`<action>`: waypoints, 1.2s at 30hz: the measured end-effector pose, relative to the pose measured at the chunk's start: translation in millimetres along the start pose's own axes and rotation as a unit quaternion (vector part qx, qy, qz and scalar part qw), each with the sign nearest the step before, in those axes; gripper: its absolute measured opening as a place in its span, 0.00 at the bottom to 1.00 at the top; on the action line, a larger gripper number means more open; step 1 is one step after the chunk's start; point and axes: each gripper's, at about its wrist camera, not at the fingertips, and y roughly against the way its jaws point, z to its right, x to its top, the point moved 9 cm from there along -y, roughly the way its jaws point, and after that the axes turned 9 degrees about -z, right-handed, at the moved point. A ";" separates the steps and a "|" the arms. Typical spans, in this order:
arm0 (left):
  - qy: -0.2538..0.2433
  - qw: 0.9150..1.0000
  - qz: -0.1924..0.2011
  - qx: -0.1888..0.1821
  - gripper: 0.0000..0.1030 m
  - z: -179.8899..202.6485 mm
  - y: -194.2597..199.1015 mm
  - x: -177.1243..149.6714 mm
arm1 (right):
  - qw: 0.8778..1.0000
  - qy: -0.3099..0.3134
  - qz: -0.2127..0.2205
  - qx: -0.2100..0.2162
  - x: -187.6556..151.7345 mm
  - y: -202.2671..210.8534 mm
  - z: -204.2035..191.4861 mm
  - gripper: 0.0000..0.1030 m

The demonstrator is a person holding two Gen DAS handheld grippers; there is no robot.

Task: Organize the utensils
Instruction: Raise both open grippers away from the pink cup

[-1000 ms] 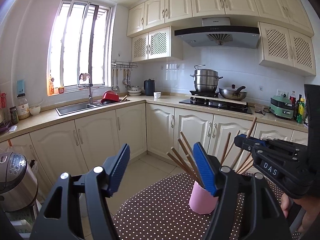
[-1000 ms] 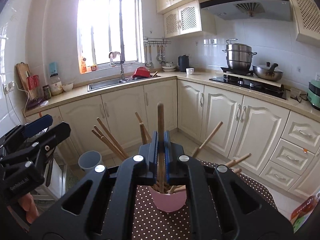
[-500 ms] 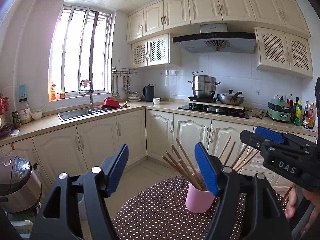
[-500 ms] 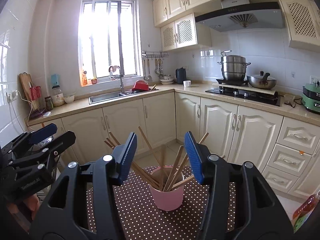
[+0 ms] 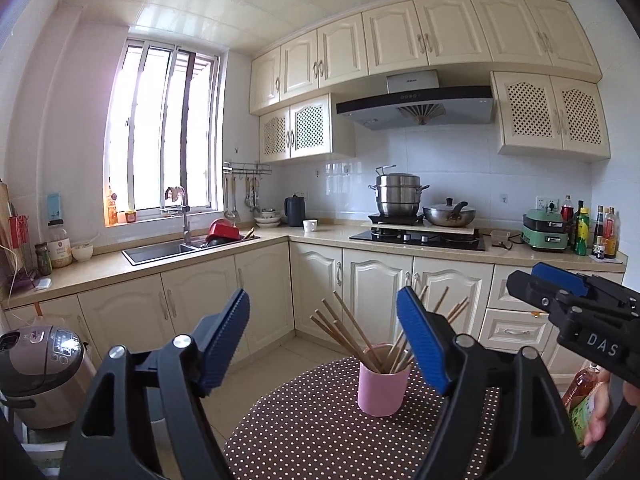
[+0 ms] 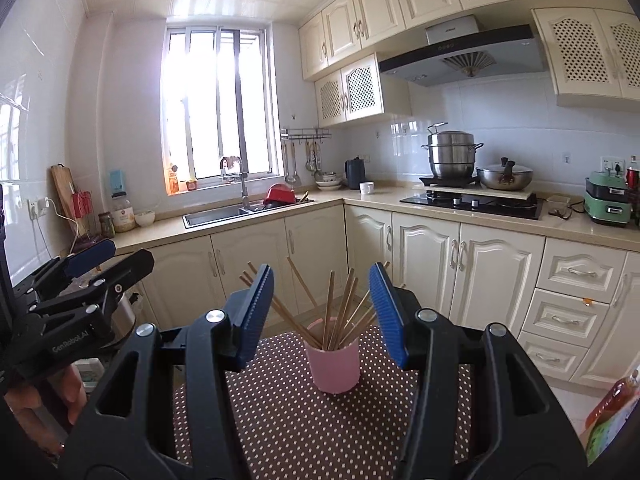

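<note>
A cream-cabinet kitchen; in front, a round table (image 6: 280,420) under a dotted brown cloth. A pink cup (image 6: 334,364) stands upright near the table's far edge, chopsticks (image 6: 340,312) fanned loosely inside it, none seen lying on the cloth. The right gripper (image 6: 320,312) is spread and empty, well short of the cup. The left gripper (image 5: 324,340) has just been opening; its jaws stand wide with nothing between them. The sticks look stowed, so the step is judged a clean retreat: draw both grippers straight back, clear of the leaning tips, lest the light cup tip.
</note>
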 end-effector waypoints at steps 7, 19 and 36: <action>-0.005 1.000 0.018 0.004 0.78 11.2 55.4 -6.8 | 1.000 0.005 0.020 -0.003 -10.6 54.5 -10.3 0.51; -0.001 1.000 0.017 0.006 0.79 14.1 121.1 -23.5 | 0.998 0.020 0.060 -0.028 -28.9 128.3 -33.5 0.65; 0.009 0.999 0.039 0.018 0.81 -6.3 190.2 -43.2 | 0.996 0.031 0.078 -0.029 -51.9 174.3 -69.6 0.79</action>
